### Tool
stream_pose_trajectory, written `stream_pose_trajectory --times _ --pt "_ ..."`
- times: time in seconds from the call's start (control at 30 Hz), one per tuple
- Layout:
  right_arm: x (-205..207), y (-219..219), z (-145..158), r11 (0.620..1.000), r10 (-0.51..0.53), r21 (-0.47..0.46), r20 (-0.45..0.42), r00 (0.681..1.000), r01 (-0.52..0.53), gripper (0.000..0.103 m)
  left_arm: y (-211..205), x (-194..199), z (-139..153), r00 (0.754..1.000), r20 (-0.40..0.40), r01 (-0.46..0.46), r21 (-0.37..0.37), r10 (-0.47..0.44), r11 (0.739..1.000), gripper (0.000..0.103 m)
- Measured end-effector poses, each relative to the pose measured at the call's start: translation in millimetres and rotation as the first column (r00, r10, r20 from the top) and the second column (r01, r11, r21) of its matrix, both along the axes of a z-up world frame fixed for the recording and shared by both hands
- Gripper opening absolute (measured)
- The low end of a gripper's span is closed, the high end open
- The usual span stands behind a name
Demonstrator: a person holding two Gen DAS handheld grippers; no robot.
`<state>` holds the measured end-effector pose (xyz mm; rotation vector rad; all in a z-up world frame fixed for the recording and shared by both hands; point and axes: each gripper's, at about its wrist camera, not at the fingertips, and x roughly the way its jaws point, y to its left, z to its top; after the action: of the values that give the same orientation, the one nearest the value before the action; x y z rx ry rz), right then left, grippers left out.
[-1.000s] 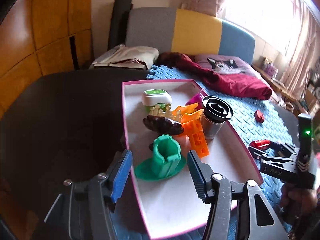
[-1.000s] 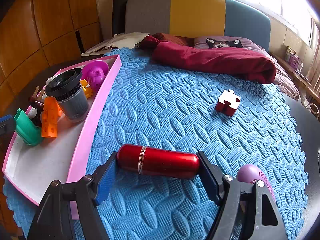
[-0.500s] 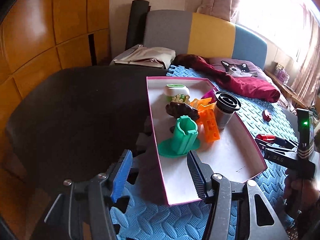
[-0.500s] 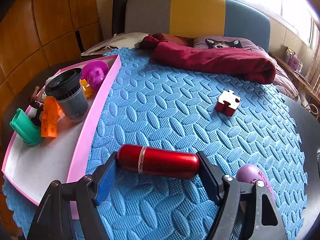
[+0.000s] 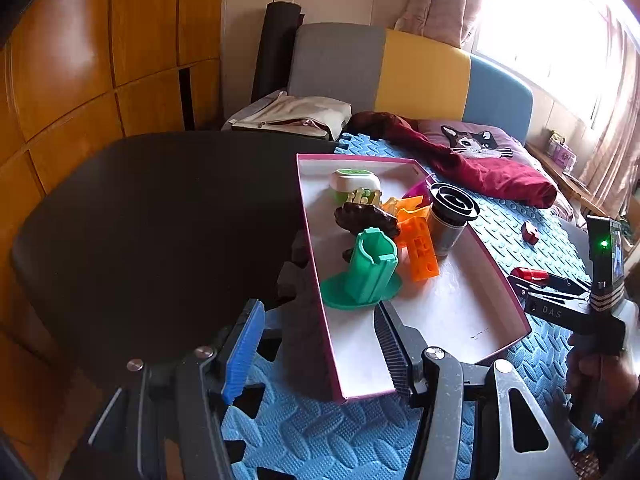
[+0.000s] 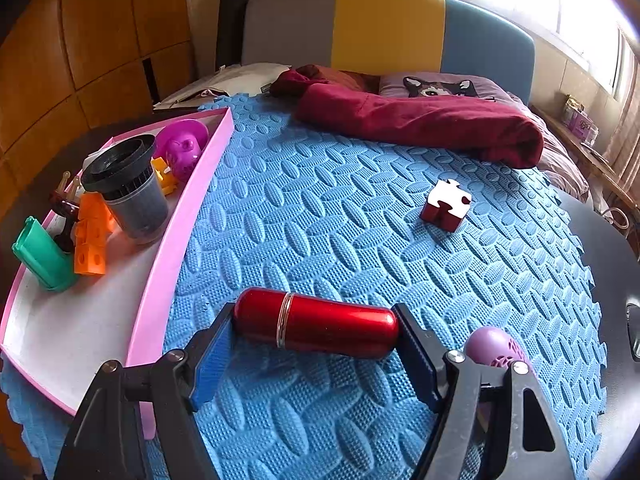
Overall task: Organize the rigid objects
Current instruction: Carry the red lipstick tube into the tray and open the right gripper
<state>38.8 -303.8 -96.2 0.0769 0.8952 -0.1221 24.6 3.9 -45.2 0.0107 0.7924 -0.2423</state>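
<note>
My right gripper [image 6: 316, 354] clamps the red capsule [image 6: 316, 326] end to end, one pad on each rounded tip, so it lies crosswise just above the blue foam mat [image 6: 360, 220]. I judge that hold keeps it from rolling while I carry it left to the pink tray [image 6: 160, 292].

My left gripper [image 5: 316, 354] is parted with nothing between its fingers, poised over the tray's near left corner, probably to steady it.

The tray holds a green stand [image 5: 370, 274] nearest me, orange blocks [image 5: 418, 246], a dark ribbed cup [image 5: 450, 216], a brown piece, a purple toy [image 6: 182, 148] and a white-and-green box [image 5: 354, 182] at the far end. Its near half is bare.

Out on the mat, a red puzzle block [image 6: 446, 204] sits far right and a purple ball [image 6: 496, 346] lies beside my right finger.
</note>
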Motion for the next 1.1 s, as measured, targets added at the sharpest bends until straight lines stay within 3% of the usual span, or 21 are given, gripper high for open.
stream_pose_trajectory --times 0.27,0.57,0.73,0.87,0.97,1.1 --pt "-15 13 34 1.000 0.016 0.021 0.074 0.997 -0.017 0.076 6 3 -4 1.000 -0.009 -0.011 -0.018 0.010 1.000 0.058" --pt "-25 72 72 0.978 0.202 0.031 0.143 0.969 -0.208 0.076 22 8 -3 0.998 -0.005 -0.057 -0.039 0.056 0.998 0.058" --pt "-18 110 68 0.947 0.317 0.026 0.092 0.944 -0.321 0.076 33 9 -2 0.997 -0.005 -0.081 -0.044 0.081 0.996 0.058" --pt "-2 132 50 0.925 0.378 0.049 -0.019 0.925 -0.377 0.076 36 11 -5 0.996 -0.014 -0.087 -0.045 0.087 0.995 0.058" --pt "16 146 31 0.926 0.376 0.025 -0.095 0.922 -0.376 0.076 36 12 -7 0.996 -0.018 -0.086 -0.043 0.085 0.995 0.058" --pt "46 148 8 0.951 0.306 -0.005 -0.154 0.940 -0.310 0.077 35 14 -10 0.996 -0.028 -0.085 -0.040 0.084 0.996 0.058"
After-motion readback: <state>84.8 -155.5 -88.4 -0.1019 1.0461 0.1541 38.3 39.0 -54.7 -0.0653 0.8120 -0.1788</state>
